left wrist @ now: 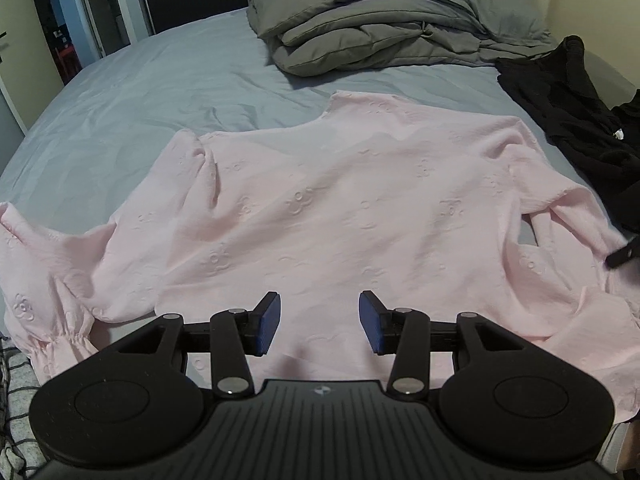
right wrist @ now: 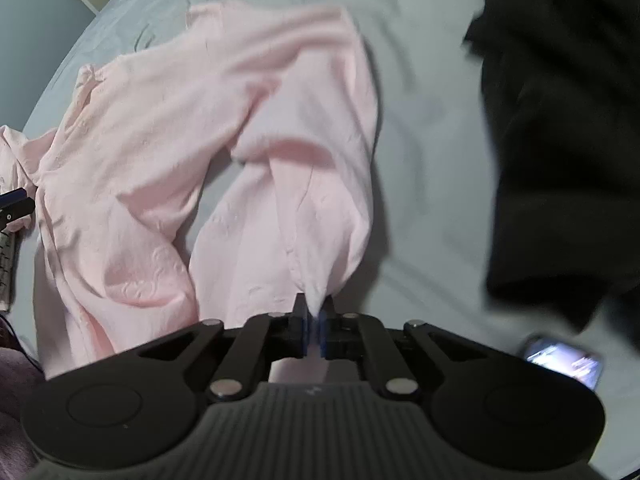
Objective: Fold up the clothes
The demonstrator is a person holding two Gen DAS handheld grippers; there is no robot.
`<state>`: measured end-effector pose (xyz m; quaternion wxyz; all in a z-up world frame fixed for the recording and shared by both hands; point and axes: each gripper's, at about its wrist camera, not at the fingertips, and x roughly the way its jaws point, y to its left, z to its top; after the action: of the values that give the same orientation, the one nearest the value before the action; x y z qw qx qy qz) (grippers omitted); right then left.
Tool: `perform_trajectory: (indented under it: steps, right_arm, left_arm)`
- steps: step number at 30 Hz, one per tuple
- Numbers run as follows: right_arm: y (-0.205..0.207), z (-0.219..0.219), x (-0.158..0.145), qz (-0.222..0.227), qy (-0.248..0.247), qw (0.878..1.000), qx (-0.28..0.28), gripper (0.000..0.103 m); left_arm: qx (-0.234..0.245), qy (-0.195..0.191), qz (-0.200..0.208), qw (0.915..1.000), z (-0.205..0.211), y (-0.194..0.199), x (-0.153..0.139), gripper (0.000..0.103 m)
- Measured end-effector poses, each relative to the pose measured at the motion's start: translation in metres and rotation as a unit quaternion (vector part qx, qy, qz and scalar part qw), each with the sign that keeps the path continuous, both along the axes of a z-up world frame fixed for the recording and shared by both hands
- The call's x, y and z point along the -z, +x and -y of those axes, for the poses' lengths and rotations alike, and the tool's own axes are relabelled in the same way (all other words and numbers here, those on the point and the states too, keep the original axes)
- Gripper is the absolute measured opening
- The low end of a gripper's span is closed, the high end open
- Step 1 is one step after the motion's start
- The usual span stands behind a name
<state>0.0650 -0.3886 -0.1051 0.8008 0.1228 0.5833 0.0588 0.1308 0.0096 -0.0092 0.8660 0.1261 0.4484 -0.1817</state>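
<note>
Nearest in the right wrist view, the right gripper (right wrist: 315,330) has its blue pads pressed together on a bunched tip of the pink blouse (right wrist: 160,128), the thin cloth rising from the jaws in a soft cone. Beside it, low on the right, a lit phone (right wrist: 564,364) lies on the sheet. In the left wrist view the left gripper (left wrist: 319,322) hangs over the blouse's near hem with its jaws parted and nothing between the pads. The blouse lies spread across the bed (left wrist: 140,100), its crinkled, faintly embossed fabric showing small flower shapes; one puffed sleeve with a gathered cuff trails off to the left, the other folds back on the right. A checked cloth (left wrist: 12,408) shows at the lower left edge. To the right of the blouse, a heap of black clothing (left wrist: 568,108) rests rumpled on the pale grey-blue sheet, just clear of the pink sleeve. Farthest off, a folded grey duvet (left wrist: 380,16) sits at the head of the bed in thick, smooth layers.
</note>
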Motion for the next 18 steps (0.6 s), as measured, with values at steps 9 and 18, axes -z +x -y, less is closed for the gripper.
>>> perform_trajectory:
  steps: [9,18]
  right_arm:
    - [0.014,0.019,-0.06,0.102,-0.208,0.973,0.01,0.004]
    - [0.045,0.023,-0.1,0.212,-0.379,0.9,0.032,0.004]
  left_arm:
    - [-0.007,0.003,-0.026,0.9996,-0.002,0.005,0.012,0.041]
    - [-0.024,-0.002,-0.039,0.9989,-0.009,0.011,0.018,0.041]
